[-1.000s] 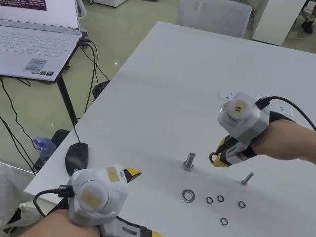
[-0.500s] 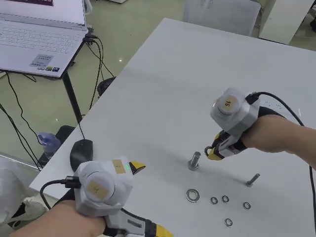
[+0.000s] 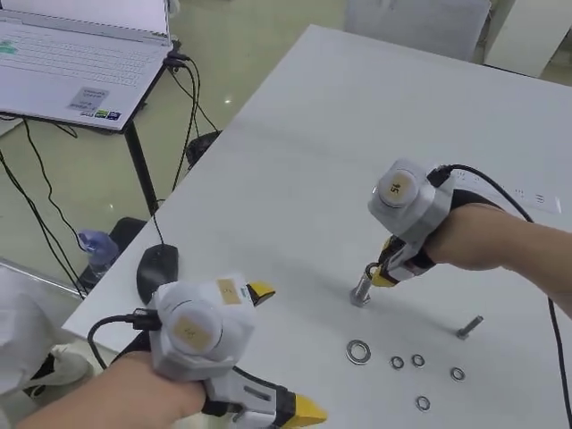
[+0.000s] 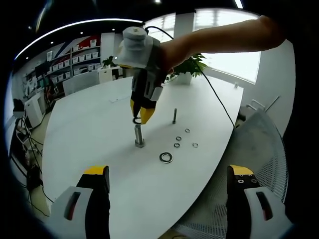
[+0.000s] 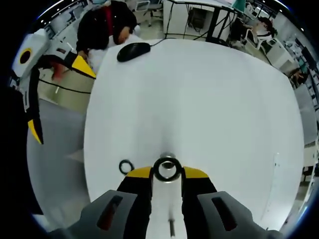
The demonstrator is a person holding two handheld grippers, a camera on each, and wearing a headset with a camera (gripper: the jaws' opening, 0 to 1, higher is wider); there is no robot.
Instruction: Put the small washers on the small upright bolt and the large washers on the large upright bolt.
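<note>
The large upright bolt point(image 3: 361, 292) stands on the white table point(image 3: 295, 161). My right gripper point(image 3: 375, 271) is shut on a large washer point(image 5: 167, 169), holding it right over the bolt's top point(image 4: 139, 137). A second large washer point(image 3: 358, 351) lies flat nearer to me. Several small washers point(image 3: 417, 360) are scattered to its right. The small upright bolt point(image 3: 469, 327) stands farther right. My left gripper point(image 3: 289, 351) hovers low at the near table edge, open, with nothing between its yellow-tipped fingers point(image 4: 94, 172).
A black mouse point(image 3: 158, 268) lies at the table's left edge. A laptop point(image 3: 80, 54) sits on a stand to the far left, with cables hanging below. A chair point(image 3: 420, 18) stands at the far end. A person point(image 5: 107, 22) sits beyond the mouse.
My right gripper has carried the large washer left and down until it sits just above the large bolt. The left gripper has stayed at the near edge; the head camera has shifted.
</note>
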